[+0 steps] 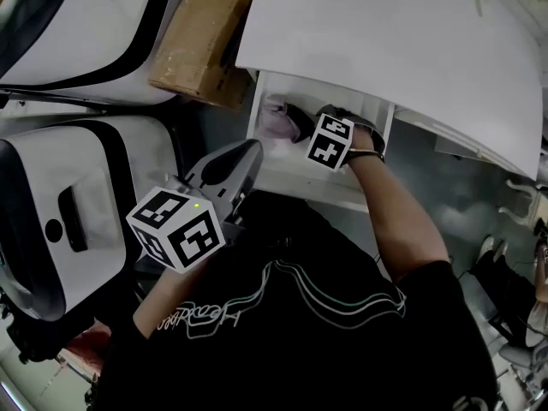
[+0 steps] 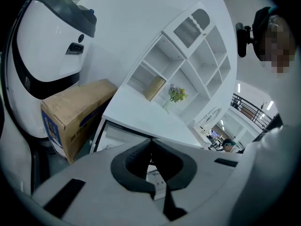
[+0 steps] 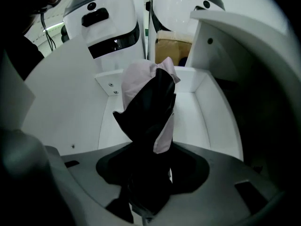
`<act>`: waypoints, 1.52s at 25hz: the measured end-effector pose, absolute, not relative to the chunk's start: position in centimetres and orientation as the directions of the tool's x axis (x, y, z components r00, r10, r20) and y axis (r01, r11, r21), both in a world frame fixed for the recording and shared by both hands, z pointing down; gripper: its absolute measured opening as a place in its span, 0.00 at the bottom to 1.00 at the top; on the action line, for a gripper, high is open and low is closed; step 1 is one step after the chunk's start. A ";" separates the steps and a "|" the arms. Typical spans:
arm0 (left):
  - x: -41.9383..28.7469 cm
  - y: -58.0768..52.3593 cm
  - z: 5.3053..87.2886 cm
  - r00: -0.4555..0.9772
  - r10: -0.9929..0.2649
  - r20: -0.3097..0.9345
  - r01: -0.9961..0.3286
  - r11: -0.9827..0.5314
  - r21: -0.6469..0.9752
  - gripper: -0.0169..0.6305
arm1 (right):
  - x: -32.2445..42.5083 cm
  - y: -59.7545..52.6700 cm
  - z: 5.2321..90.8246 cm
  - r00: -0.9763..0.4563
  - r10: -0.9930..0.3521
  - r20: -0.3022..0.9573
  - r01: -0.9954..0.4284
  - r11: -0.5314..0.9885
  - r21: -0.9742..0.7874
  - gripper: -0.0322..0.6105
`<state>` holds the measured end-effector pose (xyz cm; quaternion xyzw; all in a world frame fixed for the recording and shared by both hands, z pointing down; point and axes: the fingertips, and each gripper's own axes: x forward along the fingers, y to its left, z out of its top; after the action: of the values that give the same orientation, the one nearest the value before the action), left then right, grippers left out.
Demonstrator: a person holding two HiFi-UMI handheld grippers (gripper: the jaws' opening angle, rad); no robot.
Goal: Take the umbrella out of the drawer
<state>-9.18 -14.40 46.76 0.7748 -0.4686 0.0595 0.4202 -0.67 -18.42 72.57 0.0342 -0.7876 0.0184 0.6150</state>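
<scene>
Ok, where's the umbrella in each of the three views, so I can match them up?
Head view: the umbrella is upper centre, inside the open drawer.
Left gripper view: not in it.
Right gripper view: the umbrella is at centre, clamped by the right gripper.
Shared landmark: the cardboard box, in all three.

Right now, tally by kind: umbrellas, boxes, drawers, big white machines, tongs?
Folded black-and-pink fabric umbrella: 1
Brown cardboard box: 1
Open white drawer: 1
Glossy white machine shells with black trim: 2
Tongs: 2, left tongs and right tongs
Total: 7
</scene>
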 end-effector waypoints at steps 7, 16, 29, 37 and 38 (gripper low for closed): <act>-9.1 -12.1 43.5 0.563 -0.695 0.447 -0.770 -0.245 0.589 0.05 | -0.6 -17.0 64.3 -0.369 -0.100 0.924 -0.151 0.988 0.046 0.39; -8.7 -11.8 36.9 0.568 -0.746 0.346 -0.783 -0.362 0.506 0.05 | 1.3 -15.7 50.5 -0.558 -0.297 0.774 -0.340 0.934 0.113 0.39; -6.6 -11.2 27.7 0.607 -0.767 0.206 -0.767 -0.498 0.406 0.05 | 3.3 -12.9 32.1 -0.800 -0.485 0.352 -0.538 0.840 -0.067 0.39; -6.0 -10.9 25.1 0.623 -0.767 0.151 -0.753 -0.536 0.382 0.05 | 4.5 -12.0 26.0 -0.815 -0.566 0.126 -0.578 0.809 -0.108 0.39; -5.7 -10.9 24.9 0.626 -0.766 0.149 -0.751 -0.539 0.381 0.05 | 4.9 -11.9 25.8 -0.815 -0.568 0.112 -0.579 0.806 -0.121 0.39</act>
<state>-5.68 -10.90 24.94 0.8771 -0.4323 -0.0179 0.2084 4.90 -11.89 25.76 0.3020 -0.9497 0.0748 0.0353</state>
